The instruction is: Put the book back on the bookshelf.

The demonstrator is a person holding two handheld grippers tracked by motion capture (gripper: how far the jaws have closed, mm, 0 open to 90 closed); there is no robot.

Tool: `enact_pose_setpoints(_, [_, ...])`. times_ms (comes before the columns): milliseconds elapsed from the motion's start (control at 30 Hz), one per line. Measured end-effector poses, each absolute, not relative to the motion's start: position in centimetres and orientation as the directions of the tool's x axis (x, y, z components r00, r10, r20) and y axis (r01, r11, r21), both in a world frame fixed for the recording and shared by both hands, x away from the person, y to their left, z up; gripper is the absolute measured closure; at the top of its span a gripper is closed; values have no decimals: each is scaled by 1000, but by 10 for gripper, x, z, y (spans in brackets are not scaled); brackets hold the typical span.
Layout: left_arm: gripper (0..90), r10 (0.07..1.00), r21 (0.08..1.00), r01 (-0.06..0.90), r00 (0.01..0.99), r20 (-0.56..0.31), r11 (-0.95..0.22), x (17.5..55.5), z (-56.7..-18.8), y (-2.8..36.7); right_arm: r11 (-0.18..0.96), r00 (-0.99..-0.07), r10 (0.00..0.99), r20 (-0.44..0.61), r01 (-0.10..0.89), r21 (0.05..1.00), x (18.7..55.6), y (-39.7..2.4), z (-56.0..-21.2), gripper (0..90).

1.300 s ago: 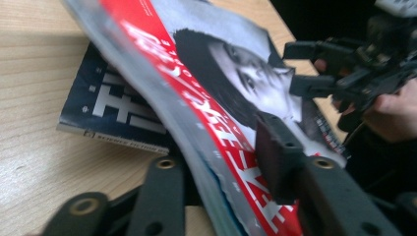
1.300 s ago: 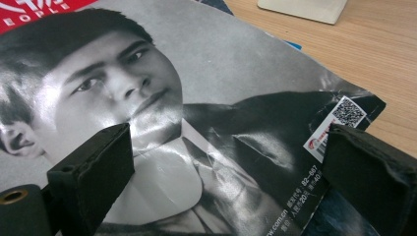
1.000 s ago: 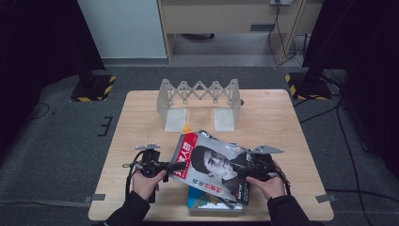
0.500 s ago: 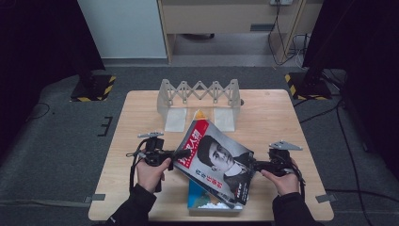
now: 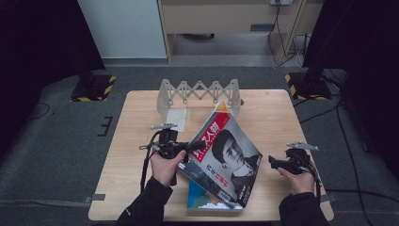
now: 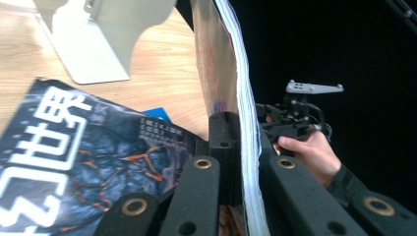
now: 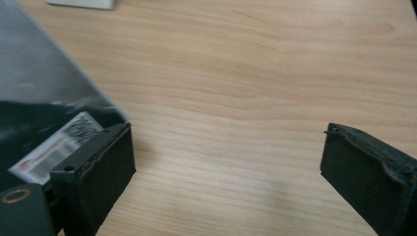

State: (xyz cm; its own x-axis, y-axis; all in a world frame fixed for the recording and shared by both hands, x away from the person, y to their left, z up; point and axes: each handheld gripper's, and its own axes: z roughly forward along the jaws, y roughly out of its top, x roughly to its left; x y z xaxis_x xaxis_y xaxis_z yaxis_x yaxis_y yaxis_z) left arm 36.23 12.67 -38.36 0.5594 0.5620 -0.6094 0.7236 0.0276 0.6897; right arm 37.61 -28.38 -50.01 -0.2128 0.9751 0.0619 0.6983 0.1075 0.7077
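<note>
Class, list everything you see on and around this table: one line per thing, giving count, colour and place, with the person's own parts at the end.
Table: one, light wood, centre of the room.
Rack: one, pale grey, zigzag, at the table's far edge.
Lifted magazine: one, face on the cover with red lettering, tilted up off the pile, clamped by the left hand-held gripper.
Flat magazines: at least one, blue and dark, at the table's near edge under the lifted one.
Striped floor bases: two, yellow and black, left and right of the table.
Left hand-held gripper: one, black, shut on the magazine's edge.
Right hand-held gripper: one, black, open, above bare wood right of the magazine.
</note>
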Motion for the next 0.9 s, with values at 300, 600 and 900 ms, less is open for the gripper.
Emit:
enact_pose_setpoints(300, [863,520,678,734,568,-638,30,364,-378,107,134,-199,980,23,738,662,382,-302,-521,57])
enact_pose_setpoints(600, [863,499,715,697,606,-619,41,362,-351,96,184,-240,971,5,754,631,385,-302,-531,36])
enact_pose_setpoints(900, [863,484,733,673,612,-625,96,364,-329,106,179,-244,970,7,730,660,383,-303,-534,24])
